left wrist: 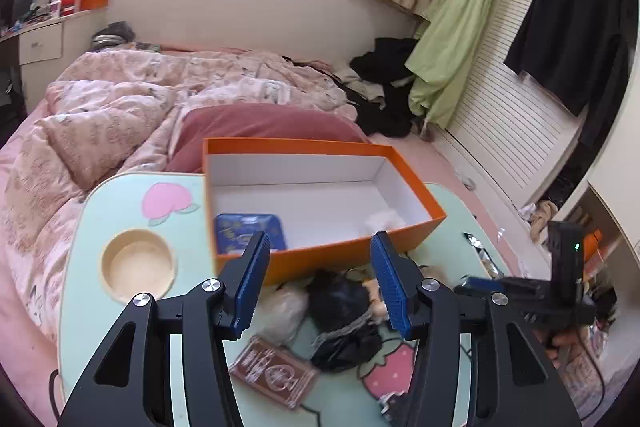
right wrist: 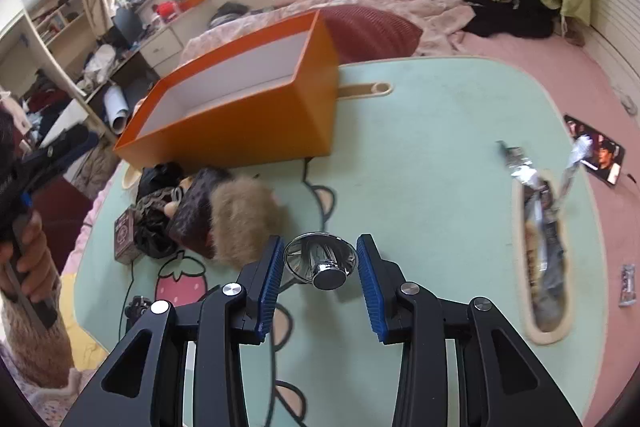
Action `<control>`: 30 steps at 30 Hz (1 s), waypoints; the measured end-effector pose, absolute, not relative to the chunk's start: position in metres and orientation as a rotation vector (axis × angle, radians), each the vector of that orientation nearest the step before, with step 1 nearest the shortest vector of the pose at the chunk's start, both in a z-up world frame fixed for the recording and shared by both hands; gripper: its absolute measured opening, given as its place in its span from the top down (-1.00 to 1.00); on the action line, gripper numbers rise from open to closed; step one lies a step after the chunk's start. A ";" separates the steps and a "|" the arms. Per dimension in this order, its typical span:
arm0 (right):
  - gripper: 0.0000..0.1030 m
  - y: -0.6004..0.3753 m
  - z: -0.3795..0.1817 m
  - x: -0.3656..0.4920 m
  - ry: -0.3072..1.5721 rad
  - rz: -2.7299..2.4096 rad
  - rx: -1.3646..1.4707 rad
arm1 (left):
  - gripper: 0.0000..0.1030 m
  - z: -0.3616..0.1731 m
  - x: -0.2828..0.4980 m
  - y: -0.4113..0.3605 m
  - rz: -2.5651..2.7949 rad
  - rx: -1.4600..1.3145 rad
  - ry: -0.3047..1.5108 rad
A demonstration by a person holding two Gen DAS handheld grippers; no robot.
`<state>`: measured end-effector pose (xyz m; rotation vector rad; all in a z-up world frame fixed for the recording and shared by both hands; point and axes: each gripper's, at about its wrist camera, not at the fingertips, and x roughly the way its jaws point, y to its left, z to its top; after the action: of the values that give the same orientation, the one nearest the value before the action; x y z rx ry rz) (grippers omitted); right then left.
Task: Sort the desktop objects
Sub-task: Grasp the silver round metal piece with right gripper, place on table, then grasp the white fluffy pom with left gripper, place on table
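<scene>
**Two grippers over the table, one carrying a shiny funnel**

My right gripper [right wrist: 317,259] has its fingers clamped on a small chrome funnel [right wrist: 320,261], held above the green table [right wrist: 440,131]. My left gripper [left wrist: 316,259] stands with fingers apart and nothing between them, just in front of the orange box [left wrist: 320,183]. Inside the box lie a blue card pack [left wrist: 250,233] and a white tuft [left wrist: 384,219]. Beside the box's near wall sit a black bundle [left wrist: 344,311], a furry brown clip [right wrist: 240,219] and a brown card pack [left wrist: 272,371].
</scene>
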<state>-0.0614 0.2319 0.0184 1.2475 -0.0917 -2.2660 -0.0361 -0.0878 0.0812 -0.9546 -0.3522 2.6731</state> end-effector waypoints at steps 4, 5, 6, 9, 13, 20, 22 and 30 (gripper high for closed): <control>0.29 0.210 0.014 -0.061 -0.050 -2.240 1.212 | -0.13 0.083 -0.068 -0.067 2.586 -1.101 -0.363; 0.29 0.208 0.014 -0.061 -0.037 -2.241 1.202 | -0.15 0.081 -0.076 -0.062 2.567 -1.145 -0.351; 0.29 0.205 0.013 -0.061 -0.029 -2.240 1.193 | -0.15 0.080 -0.085 -0.055 2.555 -1.199 -0.313; -0.09 0.203 0.012 -0.062 -0.042 -2.238 1.177 | -0.15 0.084 -0.102 -0.037 2.551 -1.230 -0.212; -0.38 0.225 0.019 -0.063 -0.200 -2.263 1.132 | -0.15 0.090 -0.131 -0.014 2.474 -1.267 -0.182; -0.38 0.249 0.024 -0.066 -0.296 -2.289 1.142 | -0.15 0.054 -0.194 0.021 2.193 -1.613 -0.197; -0.38 0.253 0.022 -0.066 -0.310 -2.289 1.151 | -0.15 0.039 -0.204 0.028 2.119 -1.696 -0.183; -0.38 0.250 0.018 -0.065 -0.314 -2.275 1.167 | -0.05 0.019 -0.214 0.036 2.033 -1.681 -0.186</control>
<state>-0.0647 0.2497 0.0183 1.1666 -0.3141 -2.2747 -0.2142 0.0359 0.0191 -1.6811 -0.1859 2.0332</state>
